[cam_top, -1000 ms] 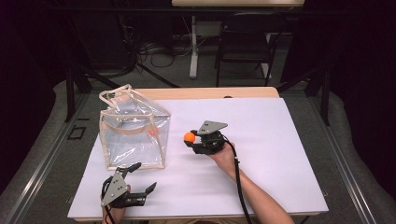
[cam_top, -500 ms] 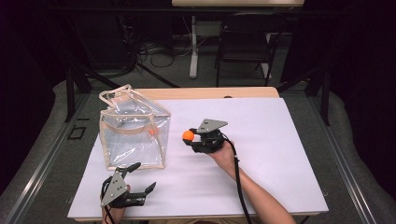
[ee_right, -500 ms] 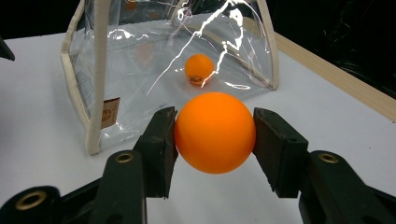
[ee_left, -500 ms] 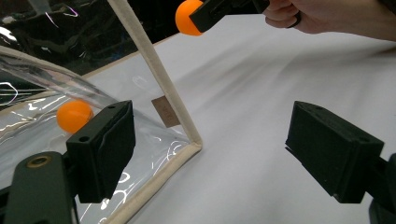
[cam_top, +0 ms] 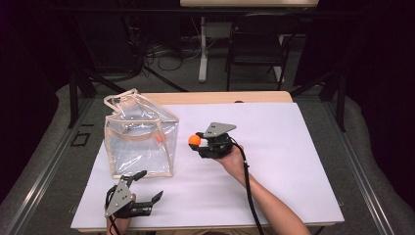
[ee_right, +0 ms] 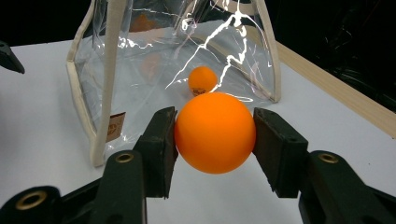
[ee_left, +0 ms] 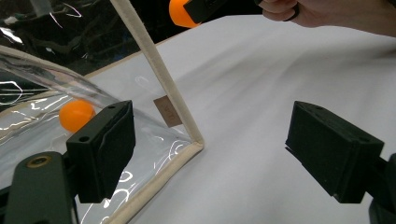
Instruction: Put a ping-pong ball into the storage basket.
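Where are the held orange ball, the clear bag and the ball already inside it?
held orange ball [ee_right: 215, 132], right gripper view, its front face.
clear bag [cam_top: 139, 147], high view, front wall.
ball inside the bag [ee_right: 202, 80], right gripper view, its middle.

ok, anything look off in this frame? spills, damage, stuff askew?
Nothing spilled or broken. The clear bag stands upright on the white table, its top a bit crumpled, with one orange ball inside. The right hand-held gripper holds a second orange ball squarely. The left hand-held gripper is open by the bag's corner.
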